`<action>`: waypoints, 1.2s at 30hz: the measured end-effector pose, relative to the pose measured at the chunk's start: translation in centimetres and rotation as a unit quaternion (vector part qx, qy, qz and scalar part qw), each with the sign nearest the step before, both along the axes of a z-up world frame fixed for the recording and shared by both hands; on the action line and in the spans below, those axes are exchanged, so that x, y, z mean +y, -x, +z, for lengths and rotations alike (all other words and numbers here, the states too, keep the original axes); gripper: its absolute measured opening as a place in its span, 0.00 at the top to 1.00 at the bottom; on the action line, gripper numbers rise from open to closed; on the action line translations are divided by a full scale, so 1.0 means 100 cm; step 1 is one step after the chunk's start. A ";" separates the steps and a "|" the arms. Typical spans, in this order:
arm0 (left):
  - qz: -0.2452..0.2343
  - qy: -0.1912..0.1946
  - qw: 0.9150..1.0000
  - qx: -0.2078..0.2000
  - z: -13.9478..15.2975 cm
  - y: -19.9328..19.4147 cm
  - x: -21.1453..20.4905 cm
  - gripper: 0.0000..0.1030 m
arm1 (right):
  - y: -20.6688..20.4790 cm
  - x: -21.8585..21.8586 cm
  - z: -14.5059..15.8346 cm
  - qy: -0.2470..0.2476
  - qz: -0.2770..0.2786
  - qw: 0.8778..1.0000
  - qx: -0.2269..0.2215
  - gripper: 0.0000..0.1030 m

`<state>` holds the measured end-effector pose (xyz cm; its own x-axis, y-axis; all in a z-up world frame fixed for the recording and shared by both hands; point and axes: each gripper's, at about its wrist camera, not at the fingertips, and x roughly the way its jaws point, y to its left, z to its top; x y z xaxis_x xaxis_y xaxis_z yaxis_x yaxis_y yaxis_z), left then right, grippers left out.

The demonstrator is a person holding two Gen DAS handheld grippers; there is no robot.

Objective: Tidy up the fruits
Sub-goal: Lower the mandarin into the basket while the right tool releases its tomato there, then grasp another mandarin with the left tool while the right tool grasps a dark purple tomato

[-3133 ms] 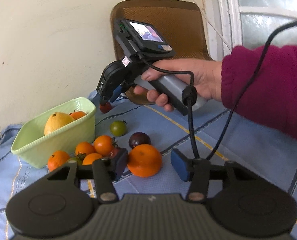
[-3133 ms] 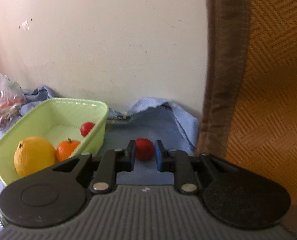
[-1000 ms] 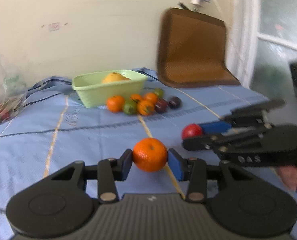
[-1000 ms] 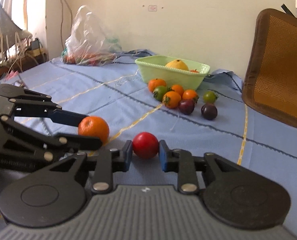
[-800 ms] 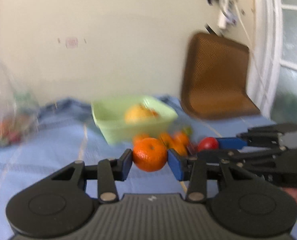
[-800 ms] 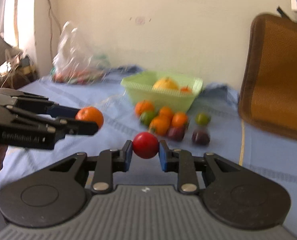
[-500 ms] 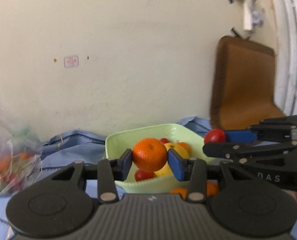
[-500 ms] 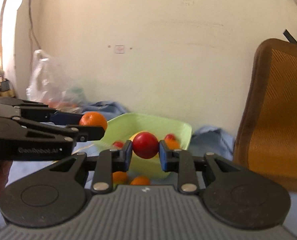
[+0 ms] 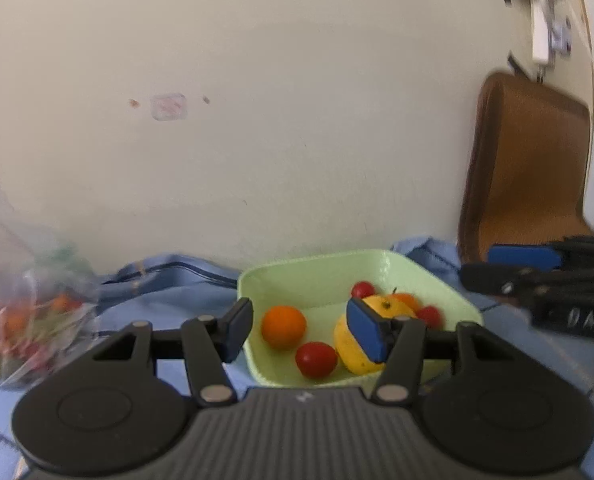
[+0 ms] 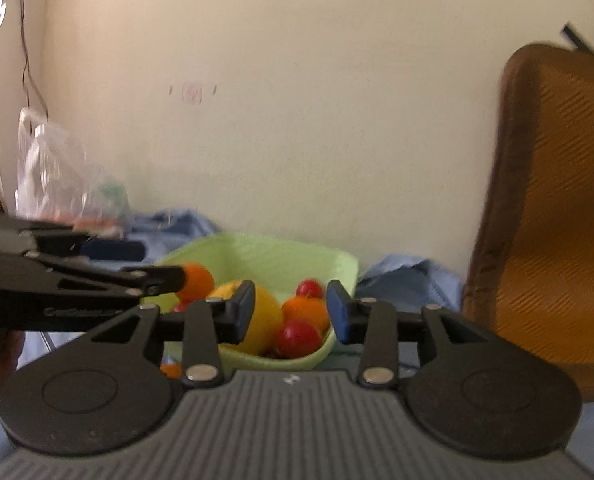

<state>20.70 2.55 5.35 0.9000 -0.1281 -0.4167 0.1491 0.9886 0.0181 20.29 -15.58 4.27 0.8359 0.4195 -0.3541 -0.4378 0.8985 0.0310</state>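
Observation:
A light green basket [image 9: 317, 258] [image 10: 257, 242] stands against the wall on the blue cloth. My left gripper [image 9: 303, 332] [image 10: 157, 264] hovers at its near left side, jaws opening with nothing pressed between the pads. The orange [image 9: 283, 327] [image 10: 196, 280] lies loose in the basket beyond them. My right gripper [image 10: 291, 316] [image 9: 485, 264] is at the basket's right side, jaws also opening. A red tomato [image 10: 299, 338] lies in the basket below its pads, beside a yellow lemon [image 10: 265, 320] [image 9: 357, 344], a smaller orange [image 10: 307, 312] and other tomatoes [image 9: 316, 359].
A clear plastic bag [image 9: 29, 300] [image 10: 65, 176] with produce sits left of the basket. A brown chair back [image 9: 525, 168] [image 10: 557, 200] rises on the right. The wall is close behind the basket. An orange fruit [image 10: 169, 370] lies on the cloth before it.
Both grippers carried their fruit up to the basket, then their jaws parted. The orange and the red tomato left the pads and now lie in the basket.

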 end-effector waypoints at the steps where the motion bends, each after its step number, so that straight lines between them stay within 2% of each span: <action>1: -0.002 0.012 1.000 -0.002 0.003 0.009 0.003 0.49 | 0.003 -0.006 0.004 -0.008 -0.005 1.000 -0.003 0.59; 5: -0.019 0.059 0.998 0.021 0.000 0.040 0.008 0.49 | 0.027 -0.036 0.011 -0.034 -0.025 0.999 0.001 0.59; 11: -0.045 0.119 0.989 0.070 -0.022 0.069 0.006 0.51 | 0.070 -0.071 -0.010 -0.058 -0.048 0.996 0.052 0.60; 12: -0.051 0.120 0.989 0.072 -0.024 0.073 0.003 0.51 | 0.076 -0.073 -0.014 -0.062 -0.049 0.995 0.059 0.60; 15: -0.052 0.086 0.993 0.065 -0.027 0.077 -0.004 0.51 | 0.086 -0.072 -0.020 -0.061 -0.044 0.995 0.072 0.60; 17: -0.049 0.088 0.993 0.068 -0.024 0.071 -0.001 0.51 | 0.087 -0.066 -0.020 -0.052 -0.031 0.995 0.077 0.60; 20: -0.050 0.117 0.988 0.084 -0.023 0.053 0.010 0.51 | 0.092 -0.050 -0.019 -0.027 0.008 0.997 0.070 0.60; 24: -0.059 0.145 0.981 0.113 -0.027 0.025 0.018 0.50 | 0.090 -0.018 -0.025 0.058 0.049 0.996 0.051 0.60; 28: -0.073 0.166 0.974 0.133 -0.034 0.007 0.016 0.49 | 0.081 0.004 -0.036 0.136 0.055 0.989 0.029 0.60; 32: -0.078 0.162 0.972 0.151 -0.045 -0.008 0.008 0.49 | 0.072 0.005 -0.043 0.141 0.061 0.987 0.047 0.60; 34: -0.081 0.176 0.967 0.164 -0.051 -0.014 0.006 0.54 | 0.068 0.004 -0.042 0.134 0.061 0.987 0.056 0.63; 35: -0.078 0.180 0.966 0.168 -0.053 -0.016 0.005 0.64 | 0.067 0.003 -0.042 0.132 0.057 0.988 0.060 0.65; 36: -0.073 0.182 0.966 0.167 -0.055 -0.016 0.005 0.64 | 0.066 0.002 -0.042 0.132 0.053 0.988 0.062 0.72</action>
